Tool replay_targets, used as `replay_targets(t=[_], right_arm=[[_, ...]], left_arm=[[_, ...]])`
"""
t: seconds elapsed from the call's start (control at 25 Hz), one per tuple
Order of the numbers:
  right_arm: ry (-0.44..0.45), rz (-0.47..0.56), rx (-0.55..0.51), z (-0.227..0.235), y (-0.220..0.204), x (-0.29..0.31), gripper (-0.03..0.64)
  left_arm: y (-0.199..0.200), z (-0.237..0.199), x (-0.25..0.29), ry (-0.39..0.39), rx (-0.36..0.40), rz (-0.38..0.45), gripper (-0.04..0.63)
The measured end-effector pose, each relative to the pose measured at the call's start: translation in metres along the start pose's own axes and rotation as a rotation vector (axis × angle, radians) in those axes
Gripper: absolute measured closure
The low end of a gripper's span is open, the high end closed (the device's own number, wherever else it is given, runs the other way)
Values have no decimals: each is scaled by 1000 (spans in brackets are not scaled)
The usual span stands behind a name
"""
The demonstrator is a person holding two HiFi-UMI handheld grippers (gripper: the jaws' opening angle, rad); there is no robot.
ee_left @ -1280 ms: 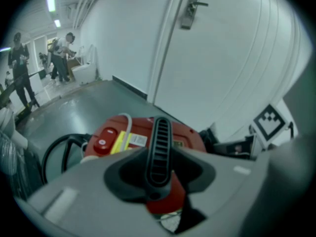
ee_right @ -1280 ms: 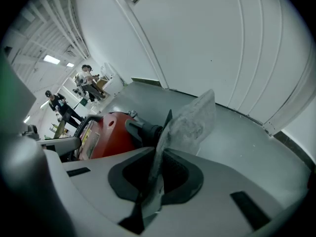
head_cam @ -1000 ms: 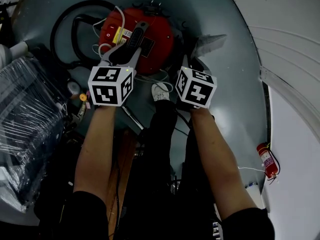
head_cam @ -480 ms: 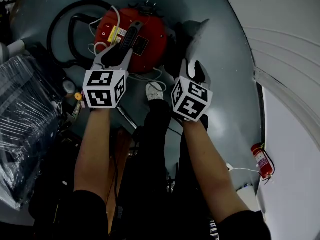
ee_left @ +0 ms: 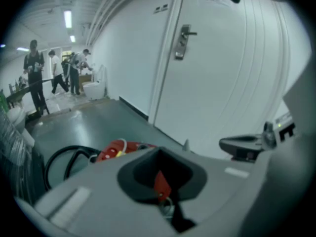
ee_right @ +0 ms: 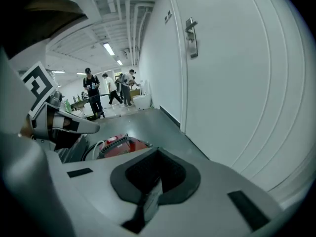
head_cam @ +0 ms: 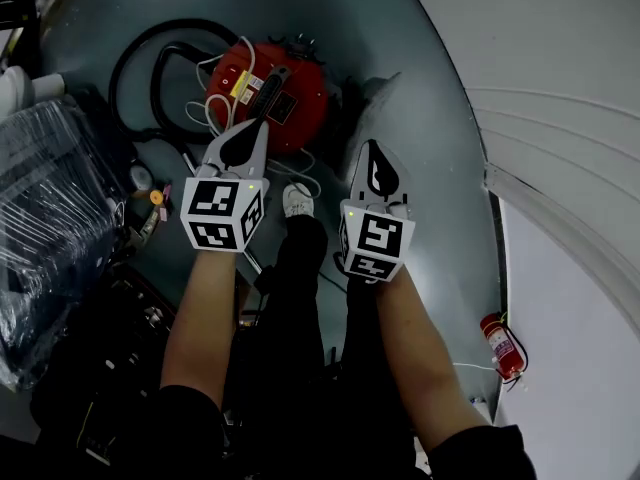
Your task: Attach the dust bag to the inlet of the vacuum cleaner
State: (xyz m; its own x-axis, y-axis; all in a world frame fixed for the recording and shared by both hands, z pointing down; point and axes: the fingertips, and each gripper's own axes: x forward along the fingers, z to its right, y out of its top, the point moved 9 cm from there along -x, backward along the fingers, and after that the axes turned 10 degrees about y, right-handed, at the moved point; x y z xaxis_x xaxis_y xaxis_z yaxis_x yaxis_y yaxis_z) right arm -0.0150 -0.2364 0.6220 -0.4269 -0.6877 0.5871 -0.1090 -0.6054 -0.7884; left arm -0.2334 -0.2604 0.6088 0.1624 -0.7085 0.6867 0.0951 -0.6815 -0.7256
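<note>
Open floor (head_cam: 440,148) lies right of the vacuum cleaner (head_cam: 300,88); hose (head_cam: 115,68) crowds left.

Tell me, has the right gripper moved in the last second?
Yes. The right gripper has drawn back from the red vacuum, toward the person, jaws shut.

- my left gripper (head_cam: 258,126): pale grey shell, a dark teardrop recess (head_cam: 238,152) on top, a small green light (head_cam: 247,183) by the cube.
- my right gripper (head_cam: 370,150): same grey shell, same dark recess.
- each ends in a white cube (head_cam: 222,214) printed with black square markers.
- i'm in dark short sleeves (head_cam: 182,418), dark trousers (head_cam: 292,298) and a white shoe (head_cam: 297,201).
</note>
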Motion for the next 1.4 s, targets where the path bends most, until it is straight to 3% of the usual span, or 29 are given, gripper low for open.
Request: replay_targets(t=[0.2, 0.44, 0.64, 0.84, 1.0, 1.12, 1.4], right_arm=[[63, 87, -32, -8, 79, -58, 621], [100, 185, -21, -24, 183, -140, 620], [136, 316, -41, -30, 277, -211, 620], [200, 451, -39, -19, 362, -276, 621], [238, 464, -51, 3, 387, -303, 621], [235, 520, -100, 5, 408, -325, 621], [241, 580, -139, -18, 458, -362, 621]], left_arm=[[65, 33, -63, -7, -78, 87, 598], [158, 78, -159, 5, -88, 162, 598], [250, 94, -236, 32, -132, 283, 598], [321, 135, -298, 18, -75, 368, 598], [343, 167, -310, 36, -57, 388, 598], [366, 178, -328, 49, -38, 448, 597], [414, 175, -376, 61, -40, 518, 597]])
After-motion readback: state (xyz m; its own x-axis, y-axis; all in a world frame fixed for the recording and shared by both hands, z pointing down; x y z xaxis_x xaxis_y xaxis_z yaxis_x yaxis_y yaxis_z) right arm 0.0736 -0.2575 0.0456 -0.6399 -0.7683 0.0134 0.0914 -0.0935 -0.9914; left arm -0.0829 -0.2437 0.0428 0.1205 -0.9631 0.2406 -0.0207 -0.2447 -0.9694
